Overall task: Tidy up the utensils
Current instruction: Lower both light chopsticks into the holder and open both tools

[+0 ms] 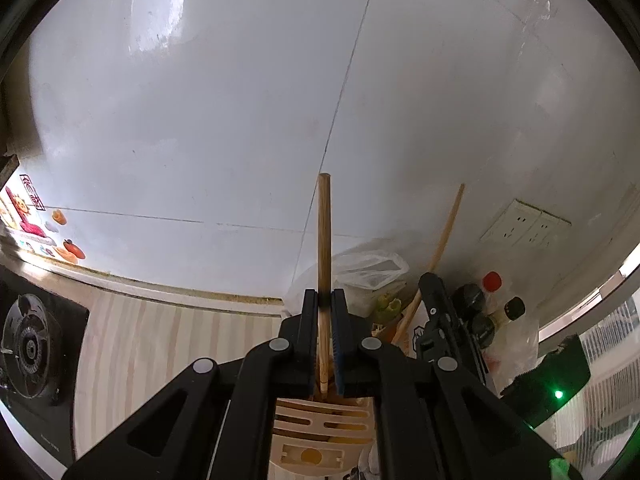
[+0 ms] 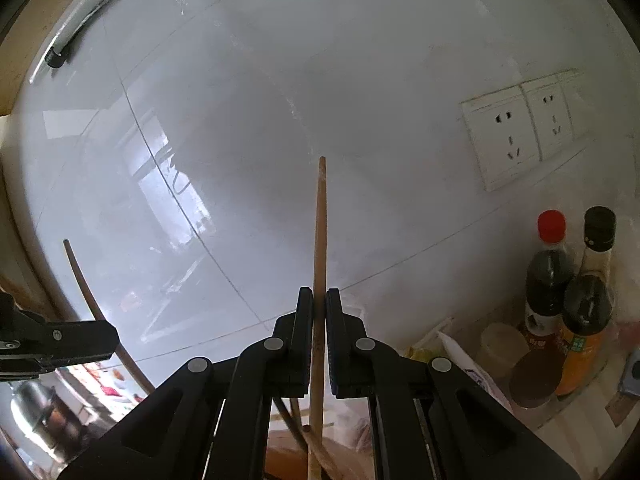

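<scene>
While each gripper clamps one chopstick at frame centre, the left gripper [image 1: 325, 300] holds its chopstick [image 1: 324, 232] above the slotted holder [image 1: 320, 420], and the right gripper [image 2: 319, 300] pinches another chopstick [image 2: 320, 232]; light, stiff, smooth wood, best gripped mid-shaft.

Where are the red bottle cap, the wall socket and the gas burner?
red bottle cap [image 2: 551, 226], right wrist view, middle of the cap.
wall socket [image 2: 505, 140], right wrist view, face of the left plate.
gas burner [image 1: 30, 346], left wrist view, centre of the ring.
</scene>
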